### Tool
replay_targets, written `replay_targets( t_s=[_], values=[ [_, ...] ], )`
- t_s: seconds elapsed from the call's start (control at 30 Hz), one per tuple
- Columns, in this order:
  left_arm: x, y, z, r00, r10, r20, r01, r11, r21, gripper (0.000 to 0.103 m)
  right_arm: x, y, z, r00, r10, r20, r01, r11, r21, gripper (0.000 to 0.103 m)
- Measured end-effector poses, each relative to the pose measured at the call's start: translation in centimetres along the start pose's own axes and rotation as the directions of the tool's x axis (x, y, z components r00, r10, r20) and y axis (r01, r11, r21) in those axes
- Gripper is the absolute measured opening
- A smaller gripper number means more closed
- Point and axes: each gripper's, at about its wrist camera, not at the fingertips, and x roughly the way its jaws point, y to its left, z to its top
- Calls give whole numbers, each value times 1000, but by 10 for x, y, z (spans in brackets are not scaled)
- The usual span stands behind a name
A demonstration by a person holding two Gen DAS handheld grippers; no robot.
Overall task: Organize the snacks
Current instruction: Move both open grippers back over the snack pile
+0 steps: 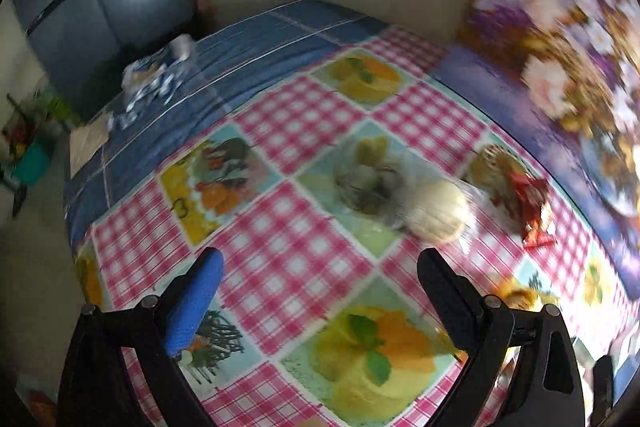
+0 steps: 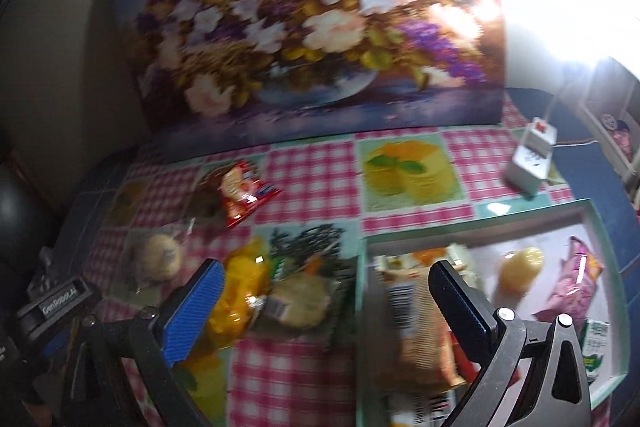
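A: On the desk (image 1: 304,123), just ahead of the left tongs (image 1: 320,271), sits a round pale bun (image 1: 438,213) in a clear wrapper. Is that the one to pick up?

B: I think so. It lies on the checked cloth, near a red snack packet (image 1: 534,205). The left tongs are wide open and hold nothing.

A: How will the bun feel?

B: Light and soft, I guess. Squeeze too hard and it will squash. The clear wrapper looks shiny, so it may slip.

A: Where should the tongs grab it?

B: Across the fat middle of the bun, not by the loose wrapper edge. A gentle pinch should do.

A: What about the other side?

B: The right tongs (image 2: 326,283) are open too, with nothing in them. Below them are a yellow packet (image 2: 240,291) and another wrapped bun (image 2: 298,301) on the desk.

A: Where do the snacks go?

B: Likely into the tray (image 2: 476,217) on the right. It already has some packets and a yellow jelly cup (image 2: 520,269) in it.
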Motion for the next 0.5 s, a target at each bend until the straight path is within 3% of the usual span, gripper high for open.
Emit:
replay_targets(
  t_s=[0.13, 0.27, 0.5],
  values=[
    [9, 10, 3, 1000, -9, -24, 8, 999, -39, 97, 11, 14, -7, 998, 49, -32, -50, 999, -20, 103],
    [19, 4, 3, 996, -62, -59, 61, 998, -21, 97, 25, 18, -12, 995, 72, -74, -73, 997, -7, 103],
    [33, -33, -8, 979, -158, -129, 169, 983, 78, 97, 39, 12, -10, 995, -56, -82, 52, 997, -58, 103]
  ],
)
